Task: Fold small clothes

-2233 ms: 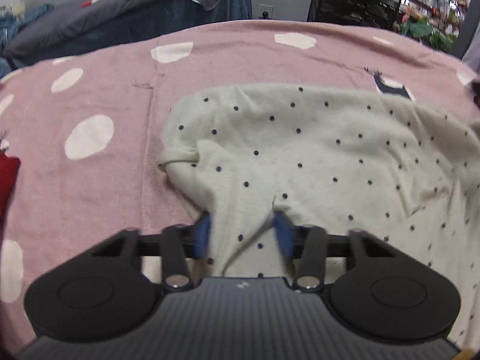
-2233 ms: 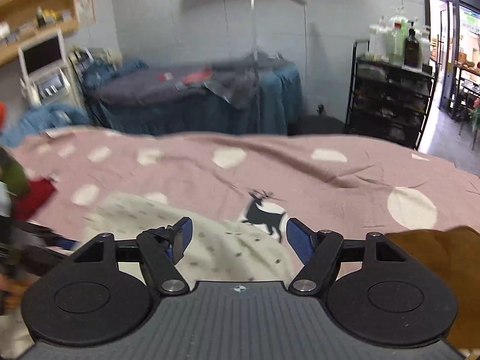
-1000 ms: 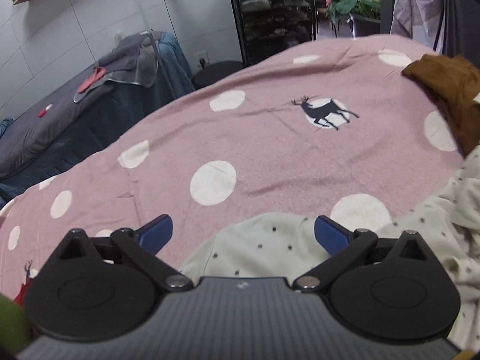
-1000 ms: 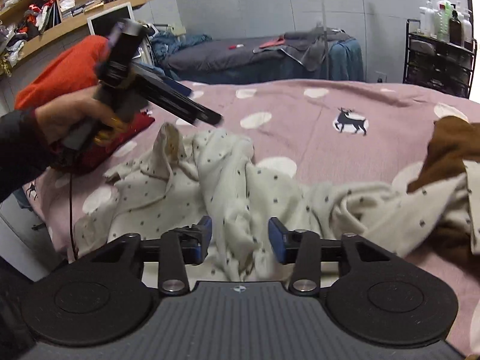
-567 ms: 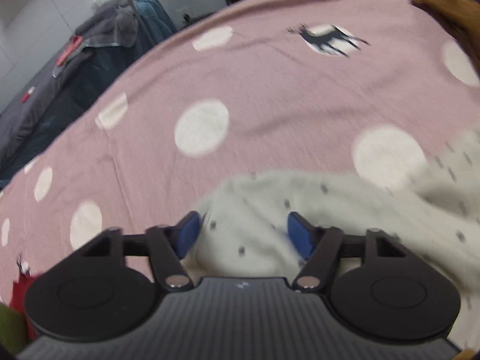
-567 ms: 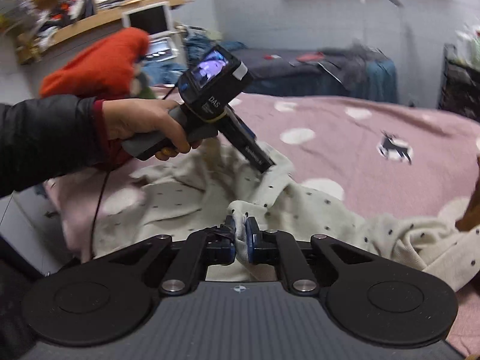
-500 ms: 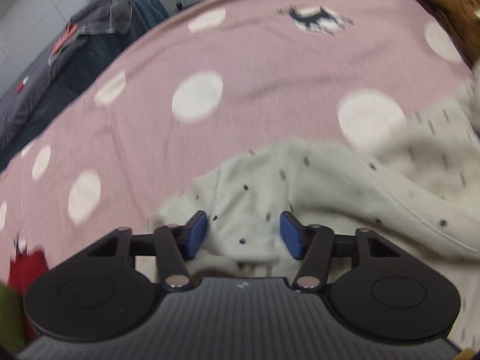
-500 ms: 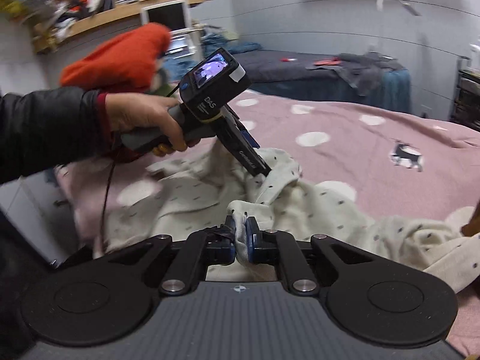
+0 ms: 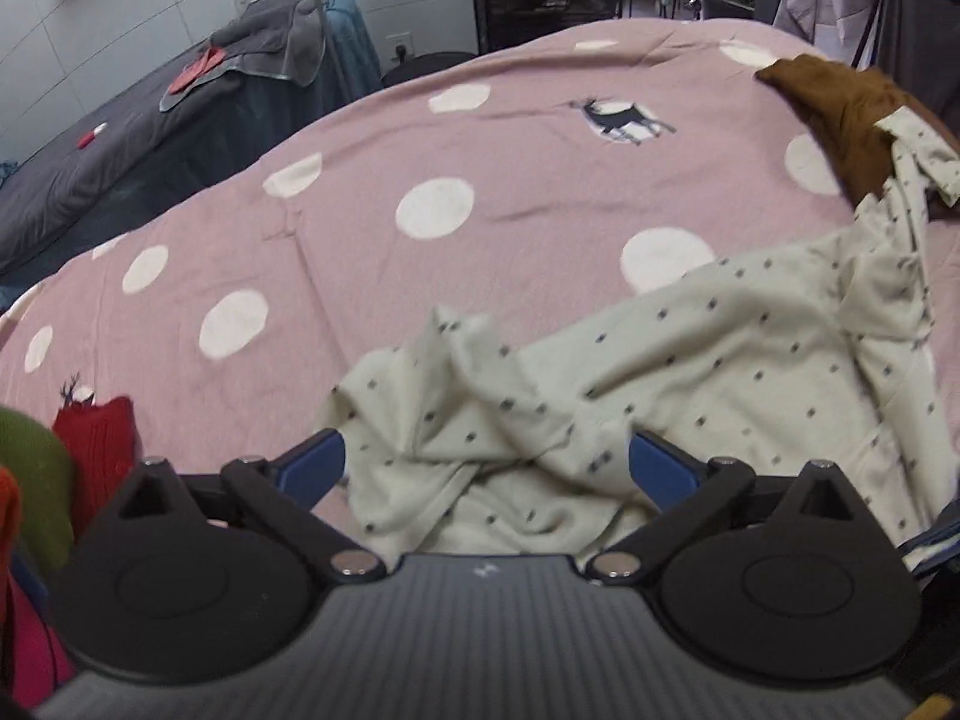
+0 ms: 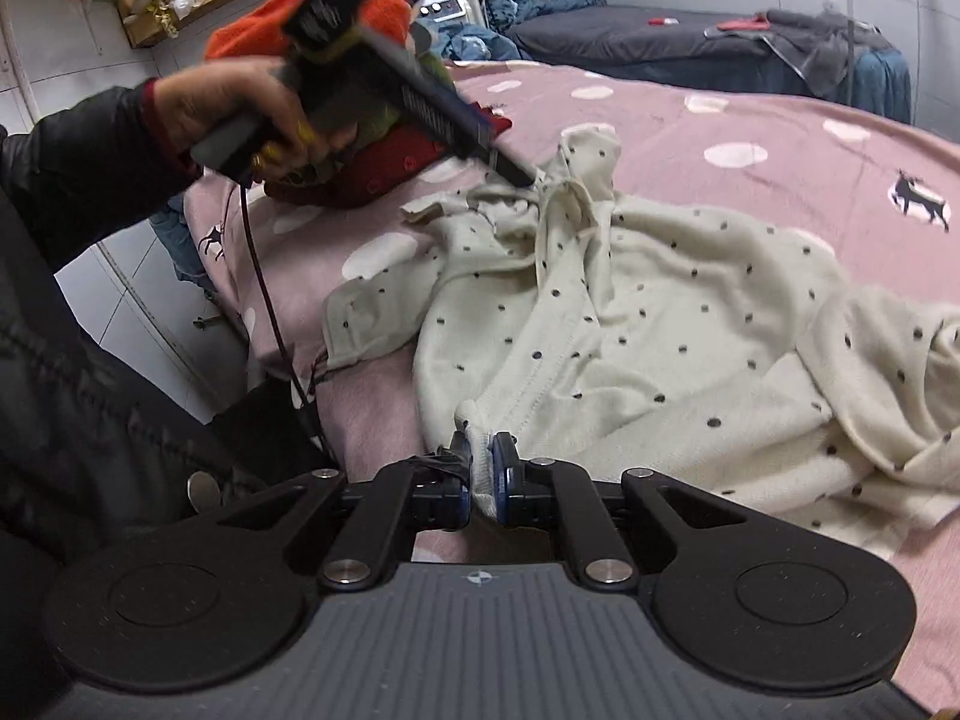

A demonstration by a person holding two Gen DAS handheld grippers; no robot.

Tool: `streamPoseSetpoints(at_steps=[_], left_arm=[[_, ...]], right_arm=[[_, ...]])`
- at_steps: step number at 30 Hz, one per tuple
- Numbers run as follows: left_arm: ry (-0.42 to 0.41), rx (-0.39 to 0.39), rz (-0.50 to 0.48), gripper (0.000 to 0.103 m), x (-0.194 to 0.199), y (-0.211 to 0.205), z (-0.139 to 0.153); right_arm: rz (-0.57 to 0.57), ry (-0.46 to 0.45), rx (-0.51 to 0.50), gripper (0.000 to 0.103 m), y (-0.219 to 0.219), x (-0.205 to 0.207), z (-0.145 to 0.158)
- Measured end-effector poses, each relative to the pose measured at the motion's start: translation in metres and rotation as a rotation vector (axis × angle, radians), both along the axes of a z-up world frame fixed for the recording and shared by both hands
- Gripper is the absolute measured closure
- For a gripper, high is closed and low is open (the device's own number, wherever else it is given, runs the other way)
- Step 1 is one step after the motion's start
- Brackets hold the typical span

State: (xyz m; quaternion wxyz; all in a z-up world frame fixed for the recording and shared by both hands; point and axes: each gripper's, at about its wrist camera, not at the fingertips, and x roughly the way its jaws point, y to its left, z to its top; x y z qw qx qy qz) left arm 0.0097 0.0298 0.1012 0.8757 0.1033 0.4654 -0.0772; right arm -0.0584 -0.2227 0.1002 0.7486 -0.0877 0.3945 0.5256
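A cream baby garment with dark dots [image 9: 720, 372] lies crumpled on the pink spotted bedspread [image 9: 480, 150]. My left gripper [image 9: 486, 462] hangs over its bunched end with jaws opening wide; cloth lies between the blue pads [image 9: 315, 462], which do not press it. In the right wrist view the garment [image 10: 660, 330] spreads across the bedspread [image 10: 720, 102], and the left gripper [image 10: 513, 174] points down at its raised far end. My right gripper [image 10: 483, 468] is shut on a hem edge of the garment near the bed's front edge.
A brown garment [image 9: 840, 114] lies at the far right of the bed. Red and orange clothes [image 10: 360, 168] are piled at the bed's left end, behind the person's hand [image 10: 240, 102] and black sleeve. A dark cable [image 10: 264, 288] hangs off the bed. Another bed [image 10: 690, 42] stands behind.
The left gripper's jaws narrowed around the garment's end, then spread wide again as it shifted sideways. The right gripper shut on the hem and drew it toward the bed's front edge.
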Motion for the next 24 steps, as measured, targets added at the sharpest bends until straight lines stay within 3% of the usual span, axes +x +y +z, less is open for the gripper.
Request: streamPoseSetpoints(at_steps=[4, 7, 9, 11, 15, 19, 22, 24], left_arm=[[0.065, 0.032, -0.016, 0.004, 0.016, -0.022, -0.016], [0.112, 0.022, -0.026, 0.020, 0.022, -0.034, -0.037], [0.139, 0.079, -0.003, 0.051, 0.026, -0.039, -0.053], [0.149, 0.113, -0.018, 0.061, 0.023, -0.044, -0.060], [0.123, 0.099, -0.008, 0.084, 0.015, -0.038, -0.050], [0.114, -0.039, 0.069, 0.089, 0.023, -0.011, -0.037], [0.059, -0.087, 0.133, 0.090, 0.036, 0.005, -0.032], [0.032, -0.175, 0.189, 0.090, 0.047, 0.016, -0.027]], right_arm=[[-0.031, 0.013, 0.015, 0.089, 0.003, 0.002, -0.002], [-0.032, 0.004, 0.011, 0.089, 0.005, -0.001, -0.005], [-0.032, -0.002, 0.011, 0.089, 0.009, 0.001, -0.004], [-0.037, -0.009, 0.011, 0.089, 0.006, -0.001, -0.004], [-0.057, -0.010, 0.017, 0.089, -0.009, -0.009, -0.004], [-0.102, -0.055, 0.046, 0.090, -0.023, -0.009, 0.000], [-0.151, -0.094, 0.063, 0.090, -0.026, 0.002, 0.009], [-0.192, -0.126, 0.067, 0.090, -0.029, 0.012, 0.015]])
